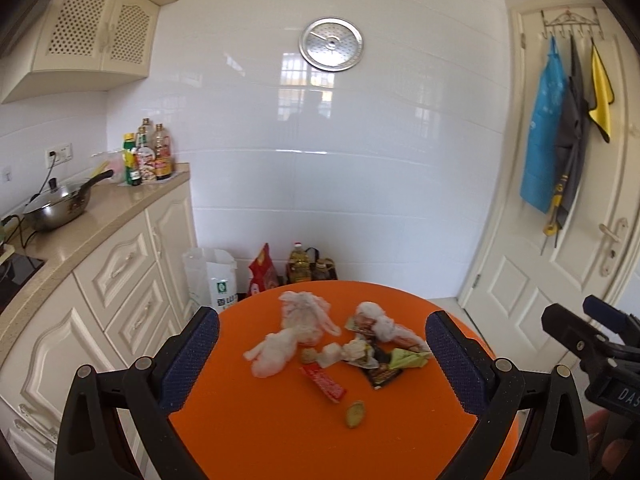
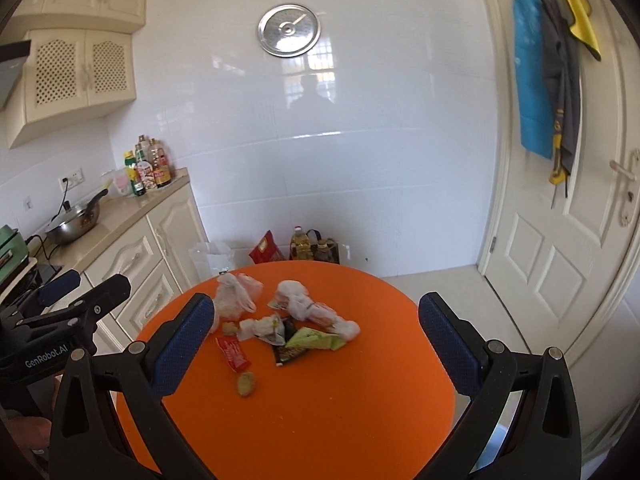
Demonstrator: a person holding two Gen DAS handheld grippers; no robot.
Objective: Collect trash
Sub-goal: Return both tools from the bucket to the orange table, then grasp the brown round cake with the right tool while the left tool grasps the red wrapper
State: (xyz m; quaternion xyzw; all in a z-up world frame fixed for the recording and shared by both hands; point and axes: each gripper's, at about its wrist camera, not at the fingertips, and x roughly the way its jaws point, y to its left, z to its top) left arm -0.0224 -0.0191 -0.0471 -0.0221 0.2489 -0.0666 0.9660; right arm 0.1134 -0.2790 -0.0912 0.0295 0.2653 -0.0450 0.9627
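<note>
Several bits of trash sat ahead of both spread grippers, left gripper (image 1: 322, 356) and right gripper (image 2: 316, 338): feather-light crumpled tissues (image 1: 272, 354), best pinched mid-wad, and a slippery red wrapper (image 1: 323, 382).

The near half of the orange worktop (image 1: 280, 440) lay bare, giving open passage toward the trash pile (image 1: 340, 344), which crowded the far middle. A red wrapper (image 1: 323, 382) and a small nutshell (image 1: 354, 414) lay apart in front of the pile. Bare surface ran along both sides. The cabinets (image 1: 120, 280) stood close on the left, the door (image 1: 560, 240) on the right.
</note>
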